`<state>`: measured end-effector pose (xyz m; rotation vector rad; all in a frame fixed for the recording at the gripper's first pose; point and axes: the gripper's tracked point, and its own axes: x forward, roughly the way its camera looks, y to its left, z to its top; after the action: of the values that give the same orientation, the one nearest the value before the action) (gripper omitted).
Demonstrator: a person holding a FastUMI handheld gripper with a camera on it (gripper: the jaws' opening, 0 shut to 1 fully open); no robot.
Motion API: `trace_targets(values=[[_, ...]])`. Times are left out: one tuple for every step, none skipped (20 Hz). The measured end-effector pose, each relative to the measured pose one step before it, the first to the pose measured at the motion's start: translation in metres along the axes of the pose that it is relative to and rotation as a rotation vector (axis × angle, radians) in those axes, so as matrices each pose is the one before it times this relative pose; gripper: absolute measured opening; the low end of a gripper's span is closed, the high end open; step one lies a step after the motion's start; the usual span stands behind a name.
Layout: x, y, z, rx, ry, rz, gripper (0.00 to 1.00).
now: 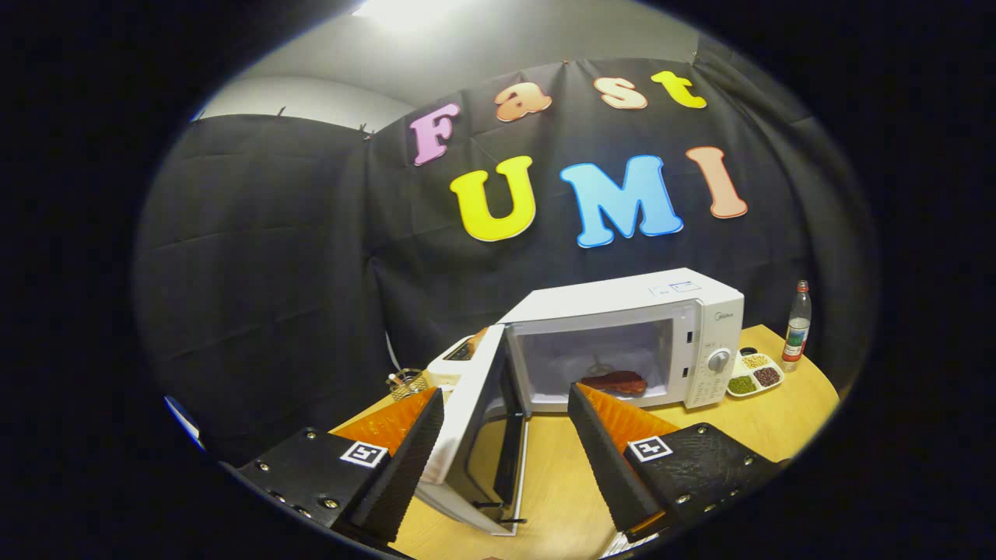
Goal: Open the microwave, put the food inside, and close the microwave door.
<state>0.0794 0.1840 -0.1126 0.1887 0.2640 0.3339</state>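
Observation:
A white microwave [622, 311] stands on the wooden table [778, 420] beyond my fingers. Its door [475, 412] is swung wide open toward me and sits between my fingers, close against the left one. Inside the lit cavity lies the food [615, 382], a reddish-brown piece on the floor of the oven. My gripper [506, 404] is open, its fingers spread on either side of the door edge, with nothing pressed between them.
A divided white dish [753, 374] with beans and grains lies right of the microwave, and a bottle [797, 325] stands behind it. A white appliance [459, 354] and a small wire basket [406, 383] sit left of the door.

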Motion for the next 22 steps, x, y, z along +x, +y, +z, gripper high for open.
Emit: trace_targets(values=[[-0.00595,0.015,-0.00014,-0.01407,-0.00328,0.03167,0.97],[-0.00425,0.01608,-0.00233,-0.01161,-0.00215,0.03387,0.97],[-0.00331,0.01582,-0.00167,-0.01589,-0.00192,0.03607,0.97],[-0.00203,0.01438,-0.00388,-0.01811,0.00128,0.03344,0.97],[-0.00045,0.01281,-0.00596,-0.01915,0.00609,0.02486,0.97],[0.00055,0.0152,-0.00613,-0.00809,0.0123,0.03537,0.95],[-0.00168,0.01434,-0.00867,-0.00293,0.01596,0.02234,0.91],[0.00325,0.01102,-0.00816,-0.00311,0.01446,0.02688,0.88],[0.00158,0.00811,-0.00824,0.00029,0.01886,0.00863,0.83],[-0.00203,0.00582,-0.00738,0.00286,0.02456,0.01375,0.76],[0.0047,0.00341,-0.01287,-0.00025,0.03336,-0.00332,0.59],[0.00144,-0.00404,-0.00946,-0.00547,0.02659,-0.01931,0.41],[0.00364,-0.00134,-0.0097,-0.00133,0.02744,-0.00335,0.23],[0.00541,0.00445,-0.01001,0.00108,0.02672,0.0271,0.2],[0.00969,-0.01168,-0.00676,-0.01562,0.02519,-0.05751,0.2],[0.00143,-0.00354,-0.00738,-0.00103,0.02063,0.0157,0.02],[0.00295,-0.00618,-0.0049,0.00837,0.01876,-0.01279,0.07],[0.00475,-0.00893,-0.00263,0.00501,0.0107,-0.02473,0.07],[0.00242,-0.01225,-0.00069,0.00915,0.00495,-0.03053,0.07],[0.00388,-0.00541,-0.00058,0.02562,0.00716,0.00542,0.07],[0.00072,-0.00018,-0.00083,0.02595,0.00604,0.01108,0.02],[-0.00151,-0.00517,-0.00073,0.00006,0.00633,-0.00833,0.01]])
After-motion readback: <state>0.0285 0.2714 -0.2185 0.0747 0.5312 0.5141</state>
